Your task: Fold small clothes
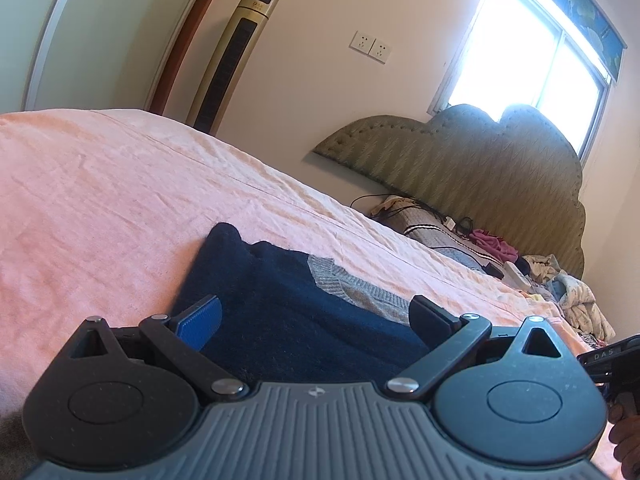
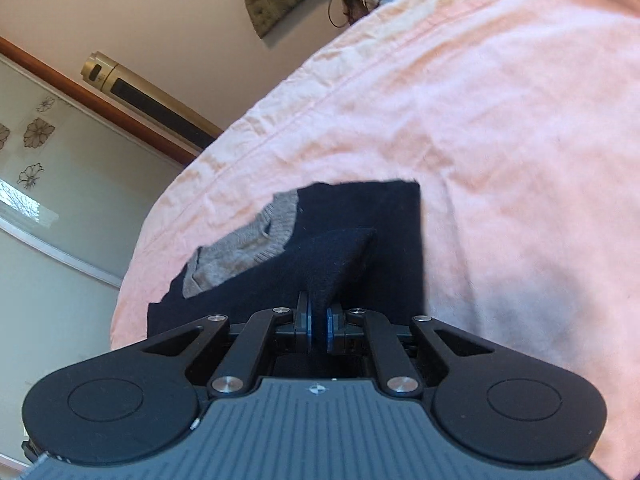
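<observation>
Pale cream walls and a bright window (image 1: 532,52) frame a bed covered in a wrinkled pink sheet (image 1: 100,184) with a stitched seam running across it. Behind the bed stands an olive, scallop-edged padded headboard (image 1: 480,160) with a zigzag weave, and a gold tower fan (image 1: 236,56) stands beside a brown door frame. Jumbled clothes (image 1: 568,292) and cables lie by the headboard.

On the sheet lies the navy sweater (image 1: 288,312), a fuzzy knit with a grey ribbed collar (image 1: 340,280), partly folded with straight edges. It sits right in front of both tools.

Above its near edge, the left gripper (image 1: 316,316) has its fingers spread wide, the sweater between them; one blue ribbed pad (image 1: 200,320) shows. The right gripper (image 2: 318,322) is pressed together, pinching a raised fold of the navy knit between its blue pads (image 2: 308,320).

Lettering "DAS" is legible on a black device (image 1: 608,358) at the edge of the left wrist view.
</observation>
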{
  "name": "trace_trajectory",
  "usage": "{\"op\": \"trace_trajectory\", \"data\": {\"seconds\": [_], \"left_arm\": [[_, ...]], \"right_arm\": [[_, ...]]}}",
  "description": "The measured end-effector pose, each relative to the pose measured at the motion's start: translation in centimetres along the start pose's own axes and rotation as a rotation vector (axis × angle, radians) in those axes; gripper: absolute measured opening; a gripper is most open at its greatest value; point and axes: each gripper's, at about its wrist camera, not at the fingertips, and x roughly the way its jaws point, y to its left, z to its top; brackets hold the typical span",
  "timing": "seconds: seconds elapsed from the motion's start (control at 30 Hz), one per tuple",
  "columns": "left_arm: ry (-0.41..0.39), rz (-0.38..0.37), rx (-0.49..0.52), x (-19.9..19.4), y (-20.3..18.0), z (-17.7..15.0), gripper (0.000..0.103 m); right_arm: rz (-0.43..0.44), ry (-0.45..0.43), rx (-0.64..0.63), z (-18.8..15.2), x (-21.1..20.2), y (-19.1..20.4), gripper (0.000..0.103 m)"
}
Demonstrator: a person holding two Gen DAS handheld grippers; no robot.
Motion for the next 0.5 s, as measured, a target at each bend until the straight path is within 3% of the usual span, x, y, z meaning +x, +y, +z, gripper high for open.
{"op": "trace_trajectory", "data": {"seconds": [0.1, 0.17, 0.27, 0.33, 0.43, 0.5], "left_arm": [[0.063, 0.039, -0.024, 0.2, 0.4, 1.1, 0.101], [0.062, 0.051, -0.104, -0.4, 1.9, 2.8, 0.101], [0.049, 0.078, -0.164, 0.8, 4.5, 6.4, 0.101], [0.149, 0.145, -0.16, 4.0, 5.9, 8.2, 0.101], [0.352, 0.158, -0.165, 8.8, 7.6, 8.5, 0.098], [0.344, 0.171, -0.065, 9.6, 6.7, 8.5, 0.092]], "right_arm": [[0.025, -0.042, 0.04, 0.1, -0.8, -0.3, 0.027], [0.027, -0.119, 0.037, 0.4, -2.6, -0.4, 0.049], [-0.052, -0.181, 0.012, 1.5, -4.2, -1.0, 0.051], [-0.087, -0.163, 0.018, 2.0, -3.8, -1.6, 0.051], [-0.083, -0.123, 0.002, 1.8, -2.2, -1.5, 0.051], [-0.07, -0.106, -0.019, 1.5, -1.1, -0.9, 0.051]]}}
